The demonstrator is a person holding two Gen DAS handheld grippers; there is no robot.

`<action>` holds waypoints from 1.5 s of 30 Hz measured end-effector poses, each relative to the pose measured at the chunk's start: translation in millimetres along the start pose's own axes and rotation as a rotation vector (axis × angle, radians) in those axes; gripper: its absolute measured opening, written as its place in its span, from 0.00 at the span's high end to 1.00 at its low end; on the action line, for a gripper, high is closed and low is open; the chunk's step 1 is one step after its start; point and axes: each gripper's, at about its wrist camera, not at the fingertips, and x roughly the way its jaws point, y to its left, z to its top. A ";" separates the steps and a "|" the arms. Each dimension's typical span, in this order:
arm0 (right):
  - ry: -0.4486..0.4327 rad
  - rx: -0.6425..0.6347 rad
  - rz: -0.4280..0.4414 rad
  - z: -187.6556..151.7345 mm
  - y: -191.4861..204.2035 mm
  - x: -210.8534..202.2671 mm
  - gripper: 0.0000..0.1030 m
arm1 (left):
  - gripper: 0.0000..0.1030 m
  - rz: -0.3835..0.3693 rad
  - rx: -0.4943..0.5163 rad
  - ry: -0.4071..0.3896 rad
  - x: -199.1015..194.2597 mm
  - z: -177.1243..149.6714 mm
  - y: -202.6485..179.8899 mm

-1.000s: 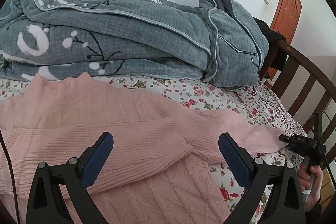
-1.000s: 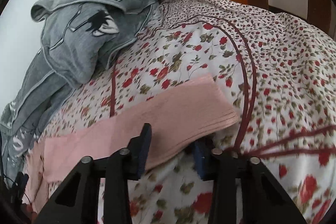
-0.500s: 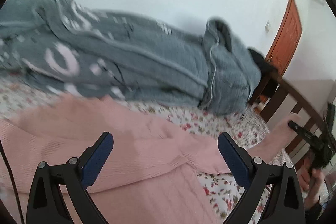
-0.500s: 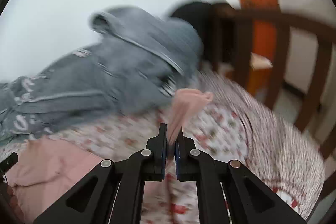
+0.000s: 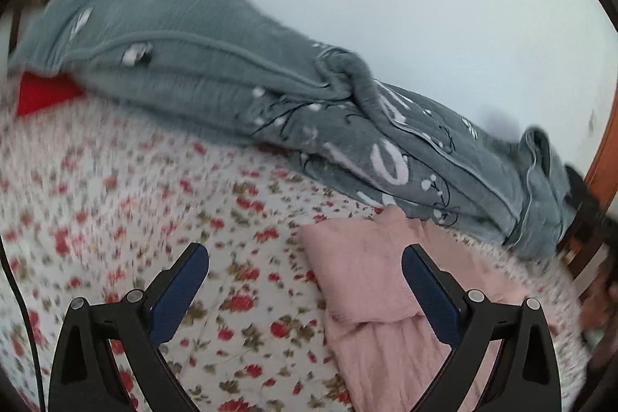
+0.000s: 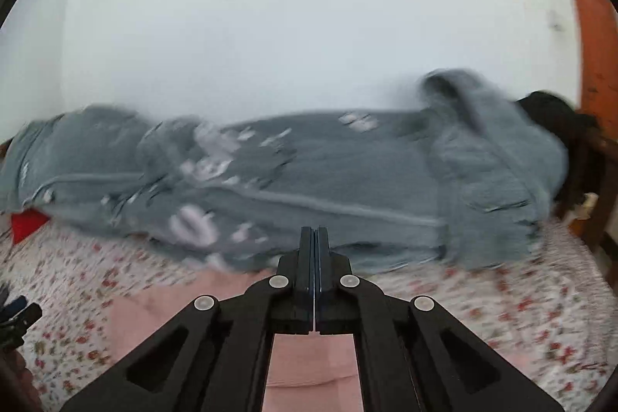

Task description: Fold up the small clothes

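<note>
**Sleeve fold on the pink sweater**

The pink sweater (image 5: 370, 280) is seen in the lower right of the left wrist view, lying on the floral bedspread (image 5: 116, 203) with a folded edge toward frame centre. The left gripper (image 5: 305, 280) is held with its jaws wide apart and nothing between them. In the right wrist view the right gripper (image 6: 314, 238) is pressed together above the sweater (image 6: 154, 311); whether a thin layer of knit is pinched cannot be told.

The step is judged to be the laying of a sleeve across the body. It would be done well if the cuff were carried flat and the fold line smoothed before release. The grey blanket (image 5: 216, 64) at the frame's upper half should be avoided.

No brand, label or writing can be read.
</note>
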 end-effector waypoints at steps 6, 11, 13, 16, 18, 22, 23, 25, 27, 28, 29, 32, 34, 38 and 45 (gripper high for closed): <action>0.065 -0.018 -0.090 -49.4 -32.3 -11.0 0.61 | 0.02 0.009 0.025 0.053 14.2 -17.6 -2.4; 0.093 -0.004 -0.212 -93.2 -121.0 -35.5 0.36 | 0.02 -0.038 0.052 0.075 24.8 -29.7 -32.4; 0.153 -0.016 -0.228 -111.2 -152.7 -32.8 0.36 | 0.02 -0.043 0.081 0.070 29.3 -34.6 -47.8; 0.209 -0.026 -0.218 -135.9 -181.6 -24.3 0.36 | 0.02 -0.053 0.094 0.064 36.0 -38.1 -64.3; 0.215 -0.043 -0.198 -146.9 -189.1 -17.0 0.36 | 0.02 -0.061 0.093 0.065 40.3 -39.1 -74.5; 0.233 -0.090 -0.130 -153.5 -185.5 12.0 0.36 | 0.02 -0.057 0.115 0.051 41.3 -41.5 -85.9; 0.247 -0.105 -0.114 -153.7 -181.1 20.0 0.36 | 0.02 -0.049 0.121 0.046 40.7 -42.6 -86.8; 0.296 -0.138 -0.084 -154.4 -174.3 38.9 0.36 | 0.02 -0.046 0.122 0.041 41.2 -43.1 -87.0; 0.360 -0.175 -0.089 -157.7 -169.2 56.1 0.39 | 0.02 -0.055 0.111 0.051 42.7 -43.2 -86.0; 0.406 -0.192 -0.107 -161.3 -168.8 65.9 0.41 | 0.02 -0.069 0.100 0.061 43.7 -43.9 -84.8; 0.430 -0.195 -0.106 -163.9 -170.4 70.5 0.41 | 0.02 -0.078 0.096 0.068 45.3 -43.9 -84.3; 0.432 -0.196 -0.100 -165.0 -172.3 69.5 0.41 | 0.02 -0.071 0.086 0.087 49.9 -44.4 -80.9; 0.437 -0.223 -0.115 -166.1 -170.2 70.6 0.51 | 0.02 -0.069 0.077 0.092 51.7 -44.4 -77.2; 0.444 -0.238 -0.124 -164.9 -170.3 74.1 0.87 | 0.02 -0.082 0.050 0.097 49.0 -39.9 -68.5; 0.435 -0.139 -0.038 -146.1 -182.5 59.7 0.90 | 0.02 -0.147 -0.023 0.073 29.9 -24.2 -47.8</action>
